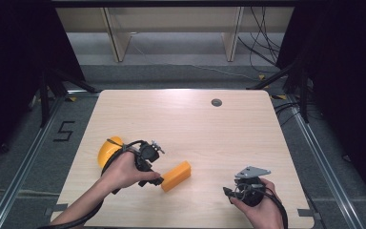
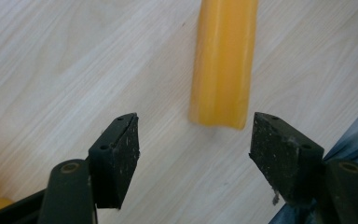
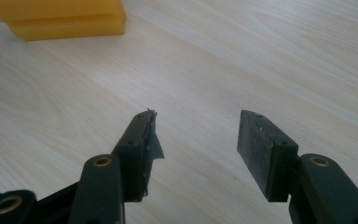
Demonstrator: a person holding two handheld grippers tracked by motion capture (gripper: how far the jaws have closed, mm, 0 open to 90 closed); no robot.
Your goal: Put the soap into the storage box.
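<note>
An orange block [image 1: 176, 175] lies slantwise on the wooden table [image 1: 195, 119], near its front middle. My left gripper [image 1: 157, 181] sits just left of the block's near end, held in a hand. In the left gripper view the gripper [image 2: 193, 149] is open, and the block's end [image 2: 221, 60] lies just beyond the gap between its jaws. My right gripper [image 1: 228, 192] rests at the front right, apart from the block. Seen in the right gripper view, it [image 3: 196, 140] is open over bare wood, and the block [image 3: 60, 18] shows at the top left.
A round yellow object [image 1: 108, 150] lies behind the left hand, partly hidden by it. A small grey disc [image 1: 216, 102] is set in the table near the far edge. Dark floor and metal rails surround the table.
</note>
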